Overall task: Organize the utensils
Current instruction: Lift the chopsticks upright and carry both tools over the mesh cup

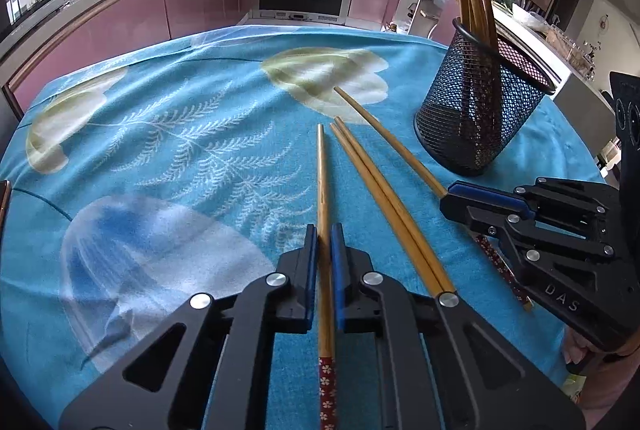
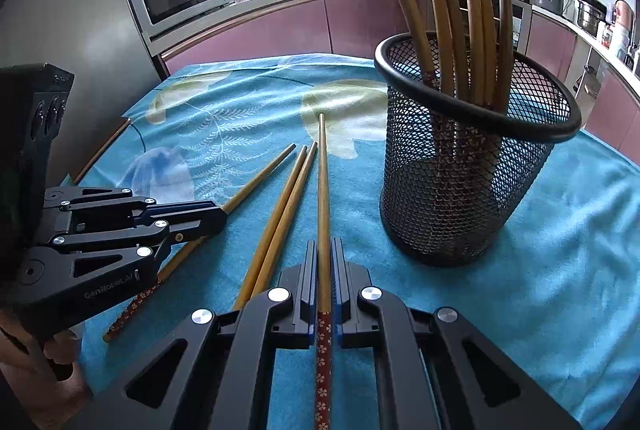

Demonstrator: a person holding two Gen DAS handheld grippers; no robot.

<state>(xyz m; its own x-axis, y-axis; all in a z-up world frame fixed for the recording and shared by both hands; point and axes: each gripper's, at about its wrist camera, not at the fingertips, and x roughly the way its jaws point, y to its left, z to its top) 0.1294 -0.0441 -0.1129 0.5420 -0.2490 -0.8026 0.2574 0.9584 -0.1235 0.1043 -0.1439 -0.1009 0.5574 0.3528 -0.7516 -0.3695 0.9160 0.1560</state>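
Presently catalogued: utensils for sorting, laid out on a desk under a blue leaf-print cloth [image 1: 168, 134].

Item, left: chopstick [image 1: 323, 190], bamboo shaft with a red flowered butt end, lying on the cloth and pointing away.
Holder, left: left hand-held gripper [image 1: 324, 254], blue pads pressed together on the shaft just ahead of the red section.
Item, right: second chopstick [image 2: 322, 190] of the same pattern, nearest the cup, tip on a pale leaf print.
Holder, right: right hand-held gripper [image 2: 324, 270], likewise pinching its stick close to the patterned end.
Items, loose: pair of chopsticks [image 1: 384, 206] lying side by side and touching, between the two held ones, untouched.
Destination: black mesh cup [image 2: 472, 174], upright on the cloth, right of the loose sticks, already holding several chopsticks [image 2: 460, 10] standing tips up.
Weight: judged very light.
Stiffness: judged rigid; little flex expected under a lift.
Surface: smooth, rounded, tapering; likely to roll or swivel between flat pads.
Fragility: low.
Best hold: the thicker butt third, as now, square across the shaft.
Caution: held near one end, the long tip may droop or swing; tilt it upright before lowering it into the cup, clear of the rim and standing sticks.
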